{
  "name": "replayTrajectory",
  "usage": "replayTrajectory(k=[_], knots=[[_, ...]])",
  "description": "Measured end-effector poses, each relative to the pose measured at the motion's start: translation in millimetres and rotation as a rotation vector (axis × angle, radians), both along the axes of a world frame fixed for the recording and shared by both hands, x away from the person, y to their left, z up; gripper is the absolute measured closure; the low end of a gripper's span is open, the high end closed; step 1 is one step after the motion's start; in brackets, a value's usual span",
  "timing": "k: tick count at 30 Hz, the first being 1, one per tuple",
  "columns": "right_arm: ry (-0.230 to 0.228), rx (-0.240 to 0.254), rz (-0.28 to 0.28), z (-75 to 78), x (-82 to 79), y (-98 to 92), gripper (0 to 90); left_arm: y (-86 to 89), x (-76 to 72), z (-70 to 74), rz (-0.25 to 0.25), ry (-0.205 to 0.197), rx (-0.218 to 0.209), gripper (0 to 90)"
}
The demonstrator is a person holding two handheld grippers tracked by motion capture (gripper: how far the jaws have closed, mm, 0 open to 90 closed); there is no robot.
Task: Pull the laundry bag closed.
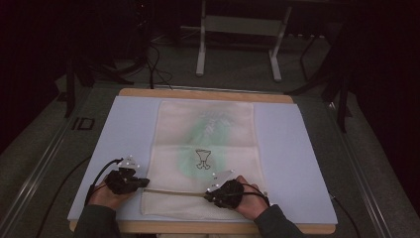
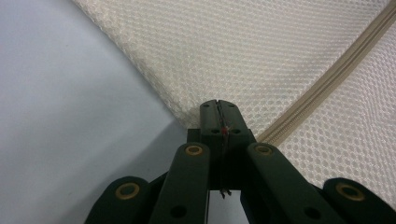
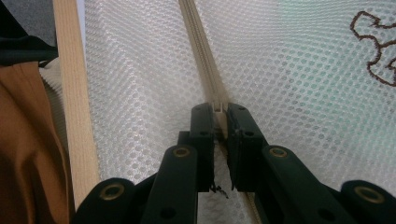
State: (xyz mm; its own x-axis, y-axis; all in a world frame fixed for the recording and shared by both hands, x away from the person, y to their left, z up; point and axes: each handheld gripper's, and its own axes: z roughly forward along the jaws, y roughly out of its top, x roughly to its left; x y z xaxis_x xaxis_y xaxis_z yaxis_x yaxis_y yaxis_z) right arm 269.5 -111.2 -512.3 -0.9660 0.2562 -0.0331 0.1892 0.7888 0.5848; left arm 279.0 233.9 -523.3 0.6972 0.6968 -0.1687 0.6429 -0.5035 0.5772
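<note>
Fingers (image 3: 243, 135) of right gripper (image 3: 220, 109) pinch zipper (image 3: 205, 60); left gripper (image 2: 218, 106) clamps mesh bag (image 2: 243, 51) edge.

"ID" on the floor (image 1: 82, 123)

Left gripper (image 2: 218, 106) jaws are closed on the cream mesh laundry bag (image 2: 261, 56) edge, beside its beige zipper (image 2: 327, 79).

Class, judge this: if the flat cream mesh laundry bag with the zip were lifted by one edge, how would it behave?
The cream mesh laundry bag would probably droop: it looks like thin open netting, lying flat. It likely weighs little, though the greenish item inside adds some. Its cream zip seems the firmest part; the right gripper pinches there.
</note>
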Motion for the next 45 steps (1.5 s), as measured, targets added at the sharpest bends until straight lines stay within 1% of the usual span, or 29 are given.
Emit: replayTrajectory(k=[7,9,18,35,45], knots=[[-0.001,0.001,-0.003,0.2,-1.0,-3.4,82.2,0.1,0.1,0.0,0.0,0.001,0.0,90.0],[-0.008,-0.003,-0.005,0.7,-1.2,-4.9,82.2,0.1,0.1,0.0,0.0,0.001,0.0,90.0],[-0.007,-0.004,-0.017,1.2,-1.9,-10.8,82.2,0.0,0.1,0.0,0.0,0.001,0.0,90.0],[-0.003,-0.006,-0.049,0.7,-0.1,-28.9,82.2,0.1,0.0,0.0,0.001,0.002,-0.001,89.9],[-0.004,-0.01,-0.057,0.4,-0.5,-32.8,82.2,0.1,0.1,0.0,0.0,0.002,-0.001,90.0]])
